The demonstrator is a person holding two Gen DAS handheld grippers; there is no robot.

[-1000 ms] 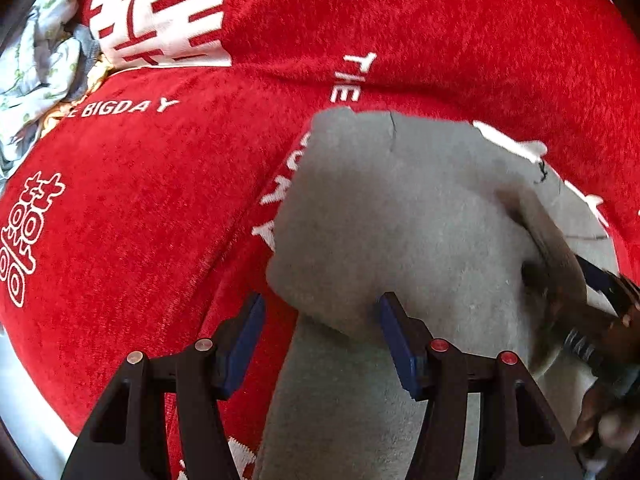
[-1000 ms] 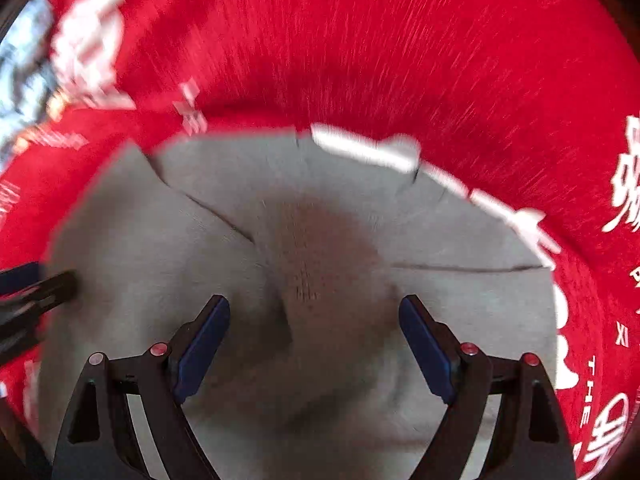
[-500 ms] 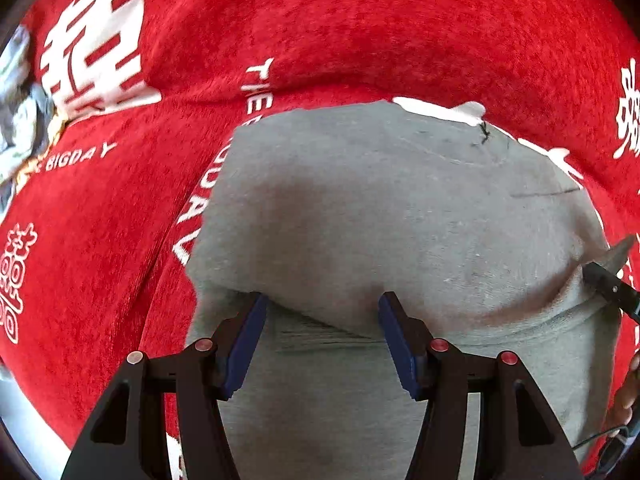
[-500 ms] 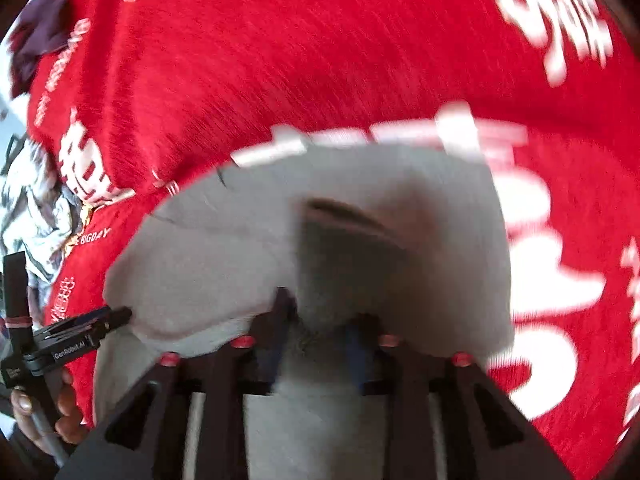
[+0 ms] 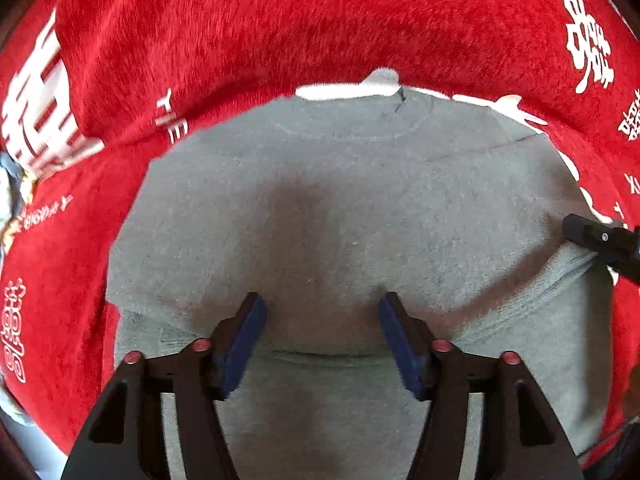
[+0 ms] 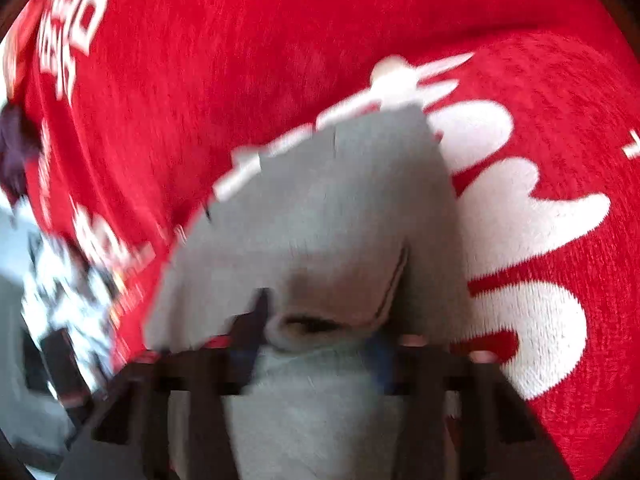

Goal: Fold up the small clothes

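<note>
Directly under left tool [image 5: 320, 336], grey garment [image 5: 340, 208], folded

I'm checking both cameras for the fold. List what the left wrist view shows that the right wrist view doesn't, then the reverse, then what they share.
Left wrist only: the left gripper, jaws opening over the grey garment, its neckline in view.
Right wrist only: the right gripper, jaws closing with a bunched fold between them; blurred patterned cloth at left.
Both: the garment on the red blanket.
</note>
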